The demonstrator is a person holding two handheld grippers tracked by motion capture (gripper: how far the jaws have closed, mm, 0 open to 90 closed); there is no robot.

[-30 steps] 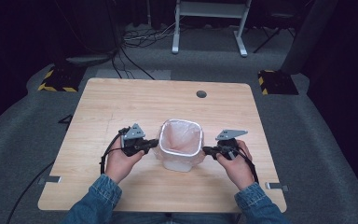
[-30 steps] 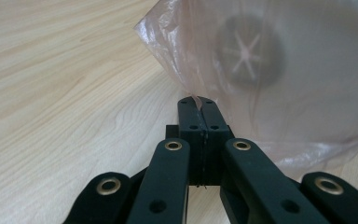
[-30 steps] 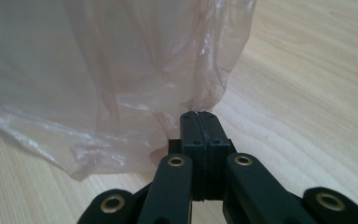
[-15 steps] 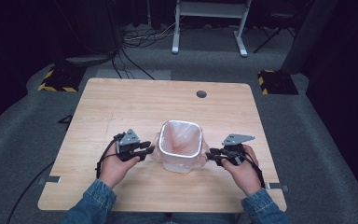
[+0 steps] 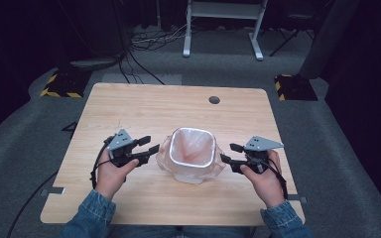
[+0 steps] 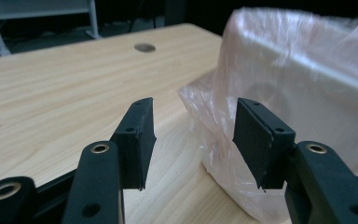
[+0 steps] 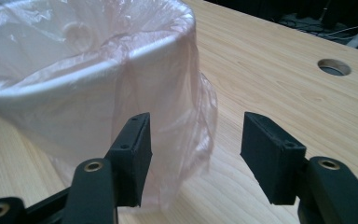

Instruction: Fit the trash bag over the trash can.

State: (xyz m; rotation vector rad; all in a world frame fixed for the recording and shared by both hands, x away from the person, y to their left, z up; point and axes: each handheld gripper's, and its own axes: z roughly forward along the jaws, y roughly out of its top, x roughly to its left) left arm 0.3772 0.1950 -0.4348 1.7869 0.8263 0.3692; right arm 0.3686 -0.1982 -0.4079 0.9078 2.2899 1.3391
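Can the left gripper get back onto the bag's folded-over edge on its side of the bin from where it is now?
Probably yes. The left gripper stands open, having just been opening, right beside the pink bag hanging over the white bin. Nothing lies between them on the table.

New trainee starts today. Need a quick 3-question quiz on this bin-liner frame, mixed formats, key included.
1. True or false: the pink bag lines the white bin, with its edge folded over the rim.
2. The left gripper has its jaws: A) clamped on the bag, B) open beside the bag, C) inside the bin.
3. What round feature is in the table beyond the bin?

Key
1. True.
2. B. Both it and the right gripper have just been opening, with nothing pinched.
3. A cable hole.
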